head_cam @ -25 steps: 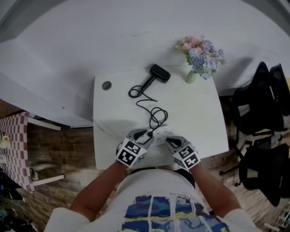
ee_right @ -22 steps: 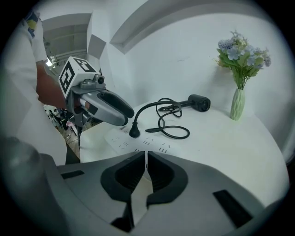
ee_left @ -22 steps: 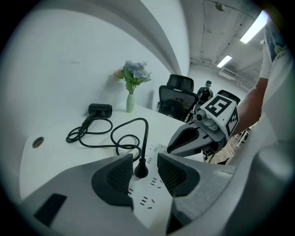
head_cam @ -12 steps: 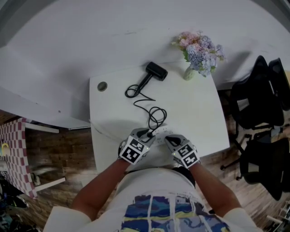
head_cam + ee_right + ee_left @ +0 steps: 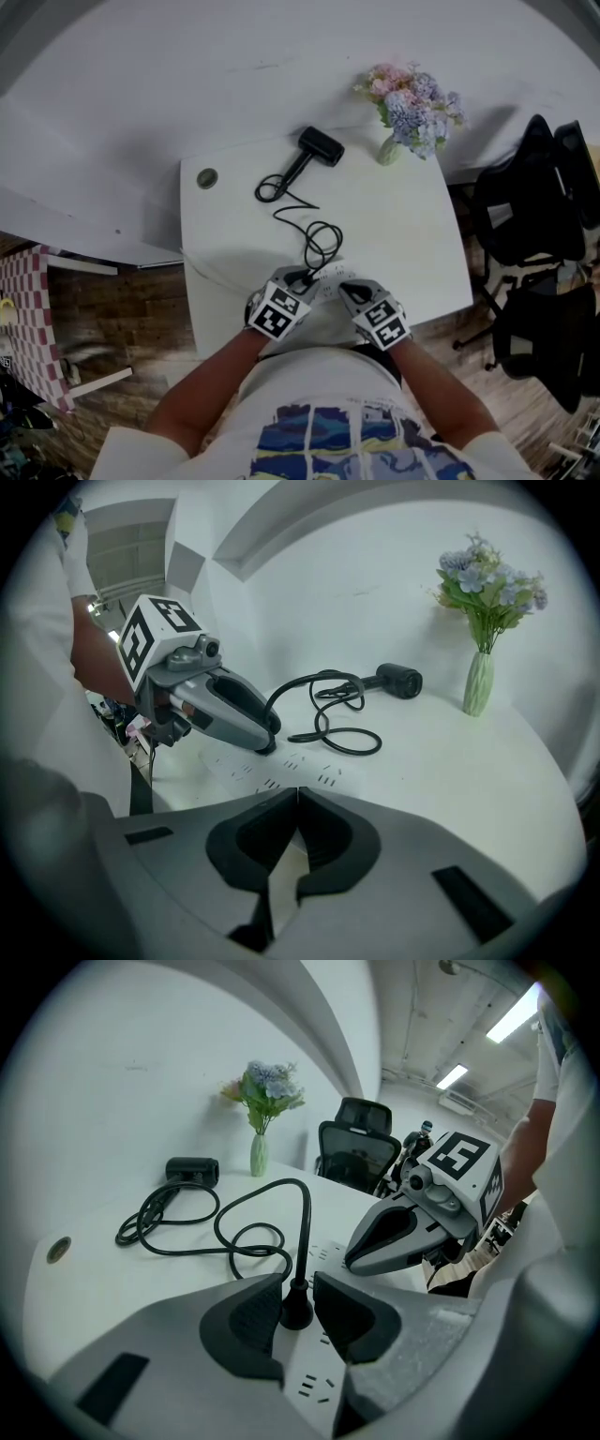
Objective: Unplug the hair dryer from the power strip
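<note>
L tool (image 5: 298, 1284): jaws closing, w/ the black round plug (image 5: 296, 1314) between the dark pads; the pads look right up against it, but can't tell if they press yet. The plug sits upright in the flat white power strip (image 5: 315, 1387), which lies at the near edge of the white counter (image 5: 403, 234). R tool (image 5: 297, 797): jaws together, nothing gripped, tip down at the strip just beside the L tool. The black cord (image 5: 305, 1213) rises from the plug, arches over, and runs in loose loops across the counter to the black hair dryer (image 5: 321, 147), which lies at the far edge, well apart from the strip. Pale vase of lilac & pink flowers (image 5: 410, 103) at the far R corner; round grey grommet (image 5: 206, 177) at the far L corner; black office chairs (image 5: 534, 216) off to the R
</note>
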Demonstrator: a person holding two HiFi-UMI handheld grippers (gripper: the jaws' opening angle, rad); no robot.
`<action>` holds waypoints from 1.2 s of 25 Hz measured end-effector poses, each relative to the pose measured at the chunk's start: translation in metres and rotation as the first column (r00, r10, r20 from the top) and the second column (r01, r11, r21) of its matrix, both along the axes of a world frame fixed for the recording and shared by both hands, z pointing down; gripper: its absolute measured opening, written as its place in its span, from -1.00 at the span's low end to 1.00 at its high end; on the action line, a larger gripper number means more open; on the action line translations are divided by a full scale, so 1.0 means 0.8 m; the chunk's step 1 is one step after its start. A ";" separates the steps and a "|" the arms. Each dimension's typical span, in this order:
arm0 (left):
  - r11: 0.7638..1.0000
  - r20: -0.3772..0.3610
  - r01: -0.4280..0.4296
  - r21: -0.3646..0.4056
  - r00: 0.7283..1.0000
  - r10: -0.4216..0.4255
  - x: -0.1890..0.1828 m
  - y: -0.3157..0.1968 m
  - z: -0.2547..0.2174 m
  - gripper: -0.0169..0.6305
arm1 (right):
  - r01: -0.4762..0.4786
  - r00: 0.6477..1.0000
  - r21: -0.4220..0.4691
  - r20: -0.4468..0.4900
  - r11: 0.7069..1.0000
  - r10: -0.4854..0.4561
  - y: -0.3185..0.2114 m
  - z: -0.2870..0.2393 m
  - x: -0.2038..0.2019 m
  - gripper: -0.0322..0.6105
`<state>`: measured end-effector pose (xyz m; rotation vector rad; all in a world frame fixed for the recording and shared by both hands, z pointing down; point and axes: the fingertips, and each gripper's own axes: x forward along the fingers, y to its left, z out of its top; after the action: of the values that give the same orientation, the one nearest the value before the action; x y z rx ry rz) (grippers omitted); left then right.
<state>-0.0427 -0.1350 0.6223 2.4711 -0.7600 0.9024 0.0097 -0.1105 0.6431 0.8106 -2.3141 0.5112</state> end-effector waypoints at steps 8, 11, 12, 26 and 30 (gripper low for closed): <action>1.000 0.004 -0.003 0.021 1.000 0.003 -0.001 -0.003 -0.001 -0.71 | 0.003 1.000 0.007 0.000 1.000 -0.003 -0.001 0.000 0.001 -0.91; 1.000 0.007 -0.003 0.026 1.000 0.002 -0.001 -0.001 -0.002 -0.72 | 0.000 1.000 0.005 0.004 1.000 0.000 0.000 0.000 0.001 -0.91; 1.000 0.008 -0.002 0.028 1.000 0.002 -0.001 -0.001 -0.003 -0.73 | -0.002 1.000 0.004 0.005 1.000 0.002 0.001 0.000 0.002 -0.91; 0.999 -0.024 0.019 0.033 1.000 -0.018 -0.005 -0.003 -0.006 -0.77 | 0.010 1.000 0.025 -0.029 1.000 -0.009 -0.001 0.001 -0.001 -0.91; 0.999 -0.060 0.049 0.016 0.997 -0.048 -0.009 -0.006 -0.008 -0.78 | 0.006 1.000 0.020 -0.026 1.000 -0.005 -0.001 0.001 -0.001 -0.91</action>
<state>-0.0497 -0.1399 0.6156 2.4719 -0.8065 0.8044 0.0093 -0.1115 0.6440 0.8151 -2.3000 0.4731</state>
